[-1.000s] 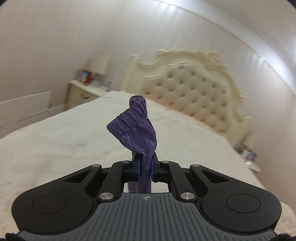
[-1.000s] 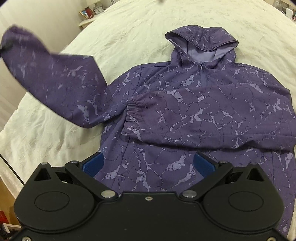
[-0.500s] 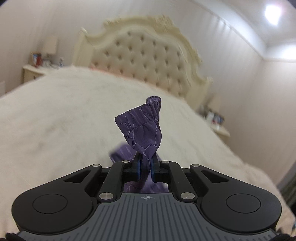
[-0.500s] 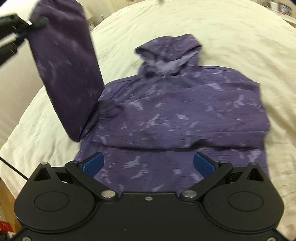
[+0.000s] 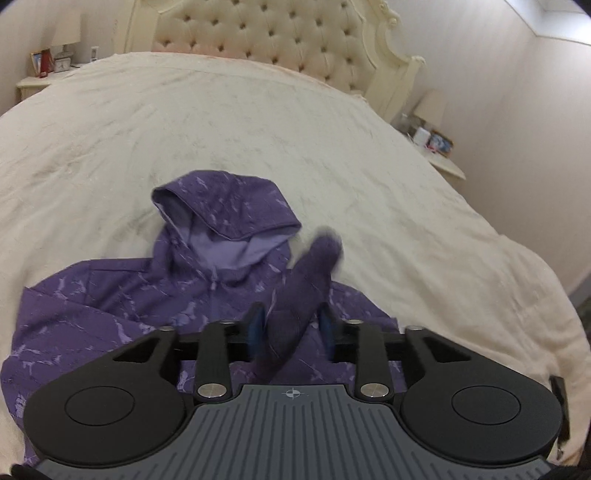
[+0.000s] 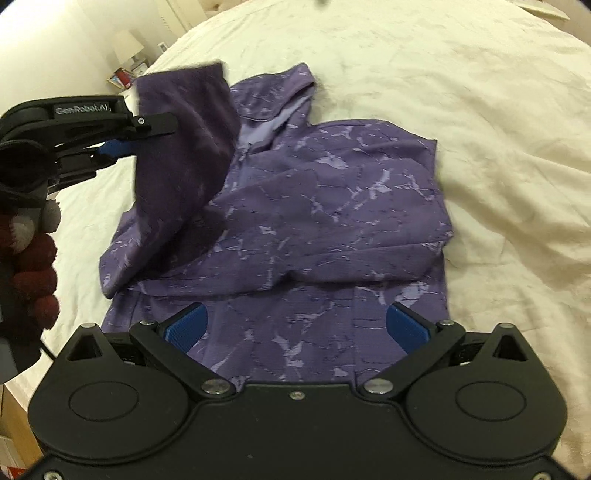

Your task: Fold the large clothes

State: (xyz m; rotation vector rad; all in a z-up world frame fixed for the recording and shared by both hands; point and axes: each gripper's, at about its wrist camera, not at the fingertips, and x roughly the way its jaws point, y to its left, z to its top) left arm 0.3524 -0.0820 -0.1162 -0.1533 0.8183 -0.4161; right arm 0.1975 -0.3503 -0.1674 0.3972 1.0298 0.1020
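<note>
A purple marbled hoodie (image 5: 110,295) lies front up on the cream bed (image 5: 258,110), hood (image 5: 221,210) toward the headboard. My left gripper (image 5: 291,325) hangs over its chest. Its jaws are opening, and the blurred sleeve (image 5: 306,280) sits loose between them without being pinched. In the right wrist view the left gripper (image 6: 122,136) stands at the left beside the raised sleeve (image 6: 184,147), which drapes down onto the hoodie (image 6: 332,203). The other sleeve lies folded across the chest. My right gripper (image 6: 295,325) is open and empty above the hoodie's lower part.
A tufted cream headboard (image 5: 258,33) closes the far end of the bed. Nightstands with lamps stand at the left (image 5: 48,70) and right (image 5: 439,155). A person's dark red fuzzy sleeve (image 6: 33,269) holds the left gripper. Bare bedding (image 6: 480,110) surrounds the hoodie.
The left gripper carried the sleeve in over the hoodie, dipped down and parted its jaws; the sleeve now slips loose. The right gripper drifted along the hoodie's lower part, still open.
</note>
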